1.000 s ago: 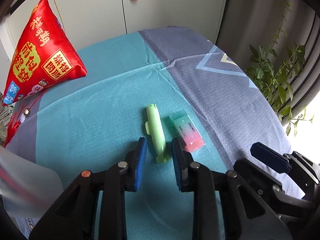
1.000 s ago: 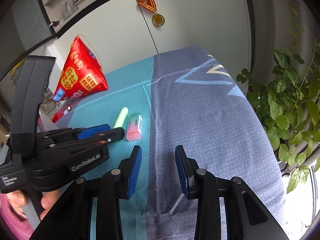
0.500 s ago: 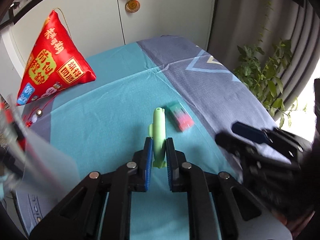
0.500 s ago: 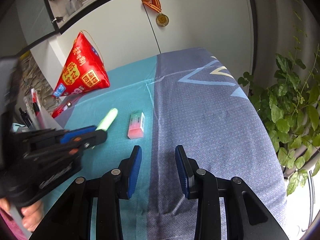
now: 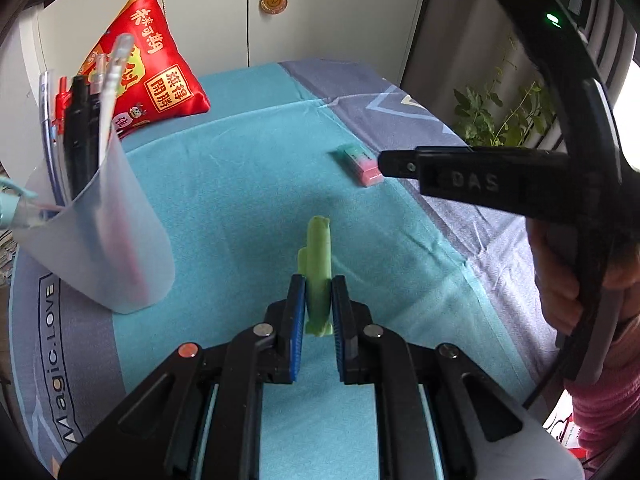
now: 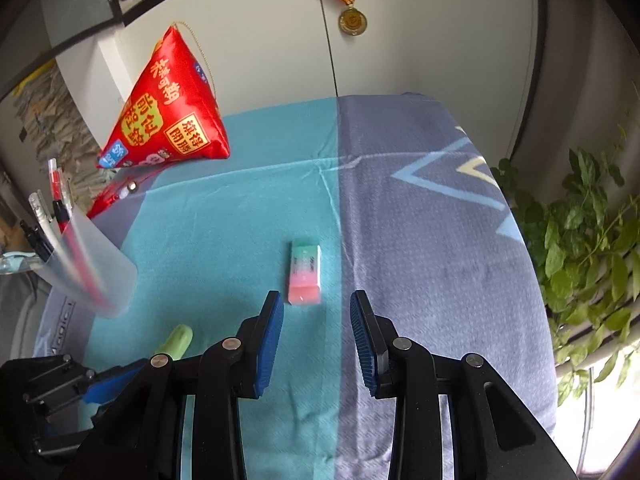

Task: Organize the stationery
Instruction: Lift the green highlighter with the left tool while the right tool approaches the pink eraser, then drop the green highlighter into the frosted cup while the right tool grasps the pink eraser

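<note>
My left gripper (image 5: 318,300) is shut on a light green highlighter (image 5: 318,258) and holds it above the teal cloth, its tip pointing away; it also shows in the right wrist view (image 6: 178,340). A translucent pen cup (image 5: 100,240) with several pens stands tilted to the left of it, also seen in the right wrist view (image 6: 86,268). A green-and-pink eraser (image 6: 305,272) lies on the cloth just ahead of my right gripper (image 6: 316,320), which is open and empty. The eraser also shows in the left wrist view (image 5: 358,160).
A red pyramid-shaped pouch (image 5: 148,76) sits at the back left of the table (image 6: 420,200). A medal (image 6: 352,20) hangs on the cabinet door behind. A green plant (image 6: 588,240) stands beyond the table's right edge. The right gripper's body (image 5: 520,184) crosses the left wrist view.
My left gripper closed on the highlighter, lifted it and moved left toward the pen cup. My right gripper moved closer to the eraser and stayed open.
</note>
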The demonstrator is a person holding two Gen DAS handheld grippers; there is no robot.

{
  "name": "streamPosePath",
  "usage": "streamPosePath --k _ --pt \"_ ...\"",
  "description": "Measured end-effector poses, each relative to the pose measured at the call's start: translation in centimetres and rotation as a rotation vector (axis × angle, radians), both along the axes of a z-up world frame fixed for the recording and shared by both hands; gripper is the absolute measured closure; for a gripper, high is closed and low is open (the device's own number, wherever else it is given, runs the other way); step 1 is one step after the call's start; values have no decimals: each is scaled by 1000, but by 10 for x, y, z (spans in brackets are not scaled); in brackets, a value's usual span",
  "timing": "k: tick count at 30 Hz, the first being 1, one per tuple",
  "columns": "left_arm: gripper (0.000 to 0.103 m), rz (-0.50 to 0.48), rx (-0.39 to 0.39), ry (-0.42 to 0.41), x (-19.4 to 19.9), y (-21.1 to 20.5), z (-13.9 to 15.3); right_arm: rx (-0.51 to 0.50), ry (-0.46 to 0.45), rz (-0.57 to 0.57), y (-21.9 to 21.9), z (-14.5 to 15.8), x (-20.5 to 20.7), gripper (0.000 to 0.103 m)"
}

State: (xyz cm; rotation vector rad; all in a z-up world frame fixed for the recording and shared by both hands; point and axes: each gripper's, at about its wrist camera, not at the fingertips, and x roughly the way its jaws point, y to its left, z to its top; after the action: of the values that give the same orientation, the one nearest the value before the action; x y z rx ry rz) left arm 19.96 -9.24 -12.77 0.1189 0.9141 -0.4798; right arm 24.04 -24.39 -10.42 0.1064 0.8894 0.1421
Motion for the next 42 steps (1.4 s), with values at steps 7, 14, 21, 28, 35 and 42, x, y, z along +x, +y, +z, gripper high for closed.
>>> streamPosePath --k 7,14,21,28,35,42 --pt "92 -46 4 -65 -13 1 -3 -109 33 -10 24 -3 21 68" --pt "92 -75 12 -93 -23 1 0 -146 66 -37 22 -20 24 76" --pt "92 -67 9 -90 -26 4 -1 -143 -5 -32 26 0 1 82" --pt "92 -37 19 -89 -28 6 3 -87 -58 -7 27 25 -57 82" --pt "92 26 14 -117 -55 31 29 -36 -56 16 28 21 -97 82" --pt "92 131 -14 -152 -66 71 69 32 -68 47 36 25 -120 82"
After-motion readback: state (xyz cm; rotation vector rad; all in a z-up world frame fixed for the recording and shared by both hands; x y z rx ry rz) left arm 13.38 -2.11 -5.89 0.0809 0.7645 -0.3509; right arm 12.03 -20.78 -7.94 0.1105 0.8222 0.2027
